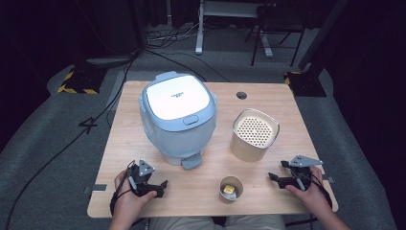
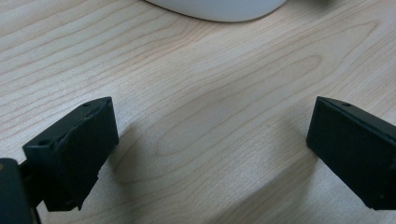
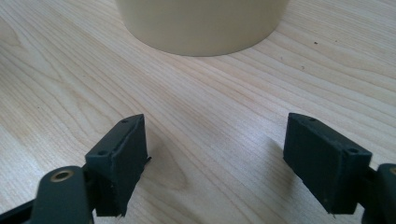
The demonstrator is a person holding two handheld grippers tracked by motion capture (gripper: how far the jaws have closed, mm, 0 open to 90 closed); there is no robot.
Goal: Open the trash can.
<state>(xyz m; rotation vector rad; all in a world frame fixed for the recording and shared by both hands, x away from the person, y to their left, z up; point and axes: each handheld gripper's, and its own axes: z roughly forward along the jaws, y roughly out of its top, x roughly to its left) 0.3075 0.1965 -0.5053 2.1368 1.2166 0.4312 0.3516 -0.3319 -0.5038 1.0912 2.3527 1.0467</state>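
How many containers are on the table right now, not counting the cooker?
2: a beige canister with a perforated insert, right of the blue-white cooker, and a small paper cup near the front edge between both grippers.

A blue-grey cooker (image 1: 177, 116) is sitting mid-bench (image 1: 143, 196), a perforated beige canister (image 1: 254, 134) beside it, while the left gripper (image 1: 162, 184) and right gripper (image 1: 273, 176) are flanking a small cup (image 1: 231, 189).

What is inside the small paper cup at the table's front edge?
The cup holds a small yellowish lump, with something pale beside it; what they are is too small to tell. The cup's near wall hides the bottom on that side.
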